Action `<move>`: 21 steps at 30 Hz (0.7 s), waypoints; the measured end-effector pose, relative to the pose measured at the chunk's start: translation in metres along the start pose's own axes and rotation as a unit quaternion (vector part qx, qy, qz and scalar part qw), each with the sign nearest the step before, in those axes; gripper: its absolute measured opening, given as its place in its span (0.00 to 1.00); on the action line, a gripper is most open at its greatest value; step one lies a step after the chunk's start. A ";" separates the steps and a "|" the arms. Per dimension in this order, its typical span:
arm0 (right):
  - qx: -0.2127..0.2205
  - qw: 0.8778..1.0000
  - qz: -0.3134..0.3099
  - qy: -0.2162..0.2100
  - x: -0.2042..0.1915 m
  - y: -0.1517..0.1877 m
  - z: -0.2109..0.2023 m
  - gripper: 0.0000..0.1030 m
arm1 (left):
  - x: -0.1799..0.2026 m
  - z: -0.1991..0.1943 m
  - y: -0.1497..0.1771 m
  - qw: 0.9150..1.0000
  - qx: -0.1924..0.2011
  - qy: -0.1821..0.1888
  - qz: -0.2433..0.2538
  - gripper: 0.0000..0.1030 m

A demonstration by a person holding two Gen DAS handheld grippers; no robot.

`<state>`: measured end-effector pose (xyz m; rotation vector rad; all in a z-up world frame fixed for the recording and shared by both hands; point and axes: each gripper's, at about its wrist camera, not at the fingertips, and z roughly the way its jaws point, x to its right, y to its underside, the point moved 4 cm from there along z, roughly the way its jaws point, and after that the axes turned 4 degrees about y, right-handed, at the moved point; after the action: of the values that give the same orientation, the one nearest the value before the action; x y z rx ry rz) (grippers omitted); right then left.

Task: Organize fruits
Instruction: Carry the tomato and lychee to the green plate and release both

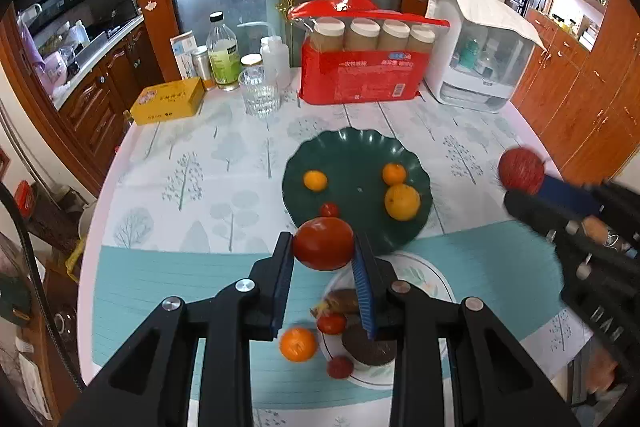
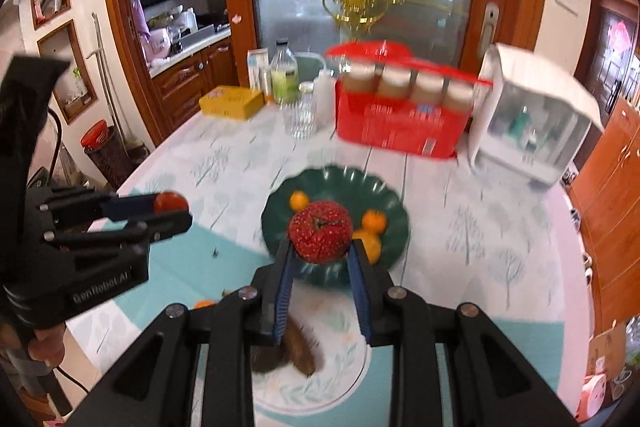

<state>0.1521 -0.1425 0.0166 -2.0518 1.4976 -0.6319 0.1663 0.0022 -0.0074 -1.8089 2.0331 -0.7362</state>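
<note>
Gripping, left wrist view: the left gripper (image 1: 324,247) clamps a round red tomato (image 1: 323,243) (no long axis to tell) above the green plate (image 1: 352,147)'s near rim.
Right wrist view: the right gripper (image 2: 320,247) clenches a red speckled apple (image 2: 320,237), stem end facing the camera, over that plate (image 2: 320,183).

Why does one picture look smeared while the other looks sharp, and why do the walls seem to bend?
Right wrist view: motion blur smears the green plate and red package, though the held apple stays fairly crisp. Left wrist view: mostly sharp; only the right gripper at the edge blurs. Both: fisheye lenses curve door frames and darken the corners.
</note>
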 end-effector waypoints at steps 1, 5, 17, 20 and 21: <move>0.003 1.000 -0.002 0.004 0.002 -0.009 0.001 0.27 | -0.001 0.001 -0.005 1.000 -0.001 -0.002 0.002 0.27; 0.009 1.000 0.001 0.011 0.010 -0.042 0.009 0.26 | -0.004 0.007 -0.031 1.000 0.000 -0.013 0.010 0.27; 0.005 0.999 0.036 0.038 0.041 -0.109 0.053 0.26 | -0.021 0.033 -0.111 0.999 0.018 -0.029 0.023 0.27; -0.013 0.998 0.041 0.037 0.039 -0.109 0.076 0.26 | -0.024 0.053 -0.118 0.999 0.013 -0.027 0.024 0.27; -0.020 0.998 0.043 0.037 0.038 -0.107 0.083 0.27 | -0.024 0.061 -0.119 0.999 0.009 -0.025 0.023 0.27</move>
<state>0.2928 -0.1407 0.0259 -2.0023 1.6434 -0.6548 0.3008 0.0084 0.0087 -1.7471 2.0228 -0.6853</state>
